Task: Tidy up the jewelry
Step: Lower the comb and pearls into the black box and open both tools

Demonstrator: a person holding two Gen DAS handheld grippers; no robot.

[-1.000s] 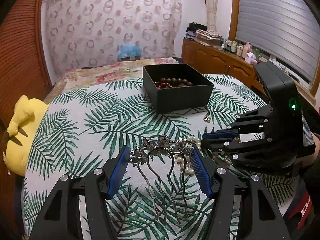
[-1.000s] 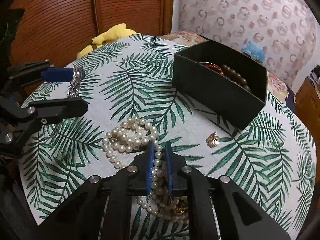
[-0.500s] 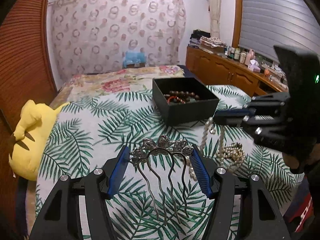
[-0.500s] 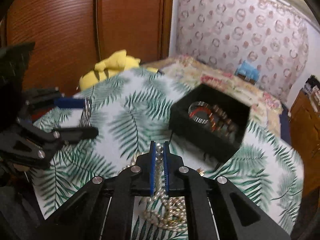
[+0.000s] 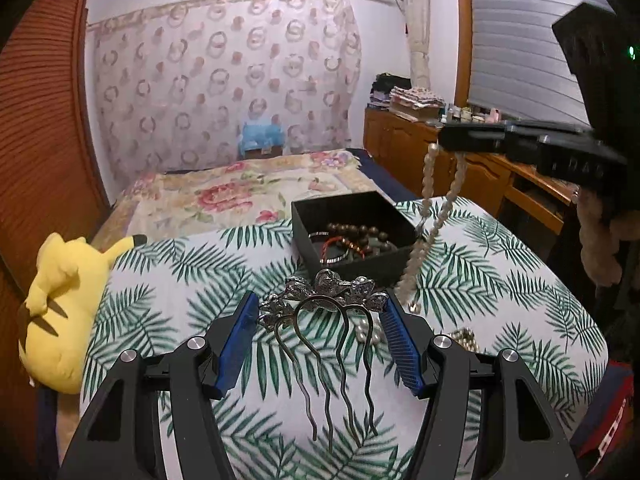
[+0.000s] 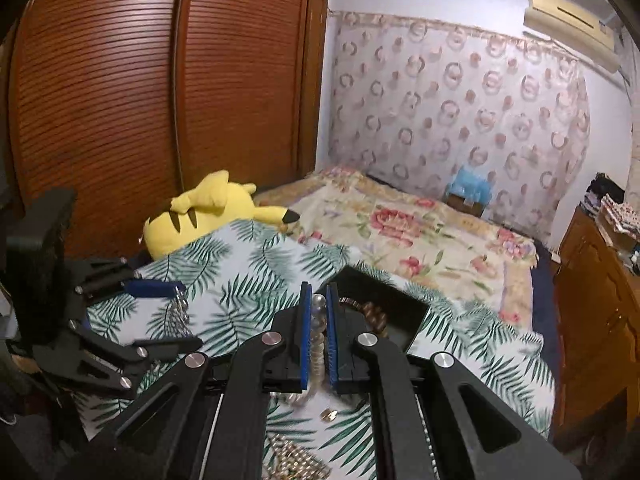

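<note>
We see our left hand-held gripper (image 5: 318,322) clamped on a silver hair comb (image 5: 326,308): its two blue pads (image 5: 236,346) press the ornate flowered top from either side, and the wavy prongs point back toward the camera. The comb is raised above the leaf-print cloth (image 5: 180,276) that covers the table, over the near edge of it.

Our right hand-held gripper (image 6: 318,300) is closed on a pearl necklace (image 5: 430,220). In the right wrist view the beads run in a line between its two nearly touching blue pads (image 6: 305,332). In the left wrist view the strand hangs from this gripper in two lines, down past the right side of the black box (image 5: 352,236). Its lower end reaches the cloth just in front of the box's near right corner. More pearls (image 5: 368,330) lie on the cloth behind the comb, and another bunch of beads (image 5: 464,338) lies near the table's right near edge.

The black box sits open toward the far edge of the table and holds a dark bead bracelet (image 5: 360,232) and a red cord loop (image 5: 340,246). In the right wrist view a small gold charm (image 6: 329,415) lies on the cloth below the gripper.

A yellow plush toy (image 5: 64,292) leans against the table's left edge. Beyond the far edge we see a bed with a floral cover (image 5: 240,192), and a wooden dresser (image 5: 404,148) stands to the right.
</note>
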